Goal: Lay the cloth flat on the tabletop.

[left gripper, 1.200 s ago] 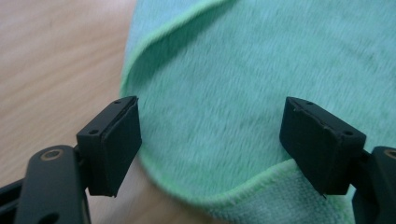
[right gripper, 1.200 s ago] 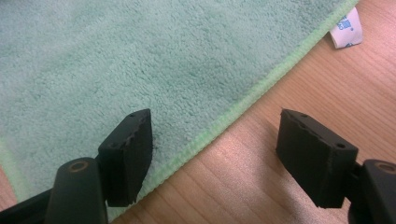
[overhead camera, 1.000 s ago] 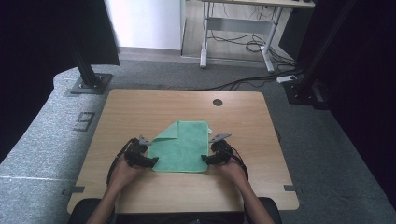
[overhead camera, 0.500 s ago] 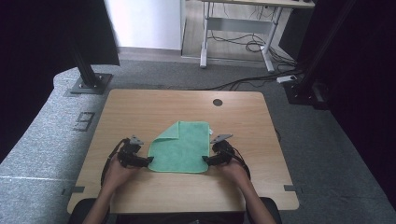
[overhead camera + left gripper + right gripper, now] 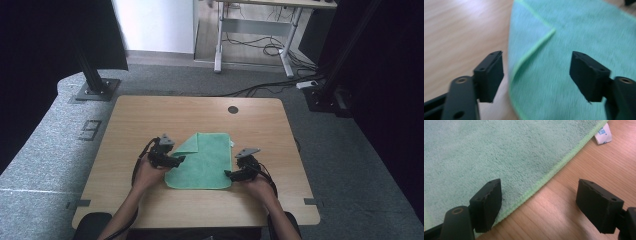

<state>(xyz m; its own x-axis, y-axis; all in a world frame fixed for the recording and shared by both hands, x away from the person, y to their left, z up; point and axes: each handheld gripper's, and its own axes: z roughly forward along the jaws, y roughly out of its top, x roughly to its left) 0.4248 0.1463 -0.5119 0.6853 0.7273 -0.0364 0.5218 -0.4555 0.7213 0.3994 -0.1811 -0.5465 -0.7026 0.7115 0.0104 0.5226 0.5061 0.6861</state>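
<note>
Your green cloth (image 5: 202, 162) lies flat on the wooden bench (image 5: 140, 120), near the edge closest to you and about in the middle from side to side. It looks close to square, only a little longer going away from you than going across, so its long way runs from you toward the far side of the bench. Its sides sit almost straight with the bench edges. The far left corner is folded over onto the cloth, and that flap points in toward the middle. A small white tag (image 5: 603, 133) sticks out at the far right corner. Your left gripper (image 5: 176, 160) sits at the left edge of the cloth, pointing to the right across it. Its jaws have just been closing a little, but they are apart, with the cloth edge lying under the gap and nothing pinched. Your right gripper (image 5: 231, 174) sits at the right edge near the close corner, pointing left. Its jaws stand wide, one over the cloth and one over bare wood, and they hold nothing.
</note>
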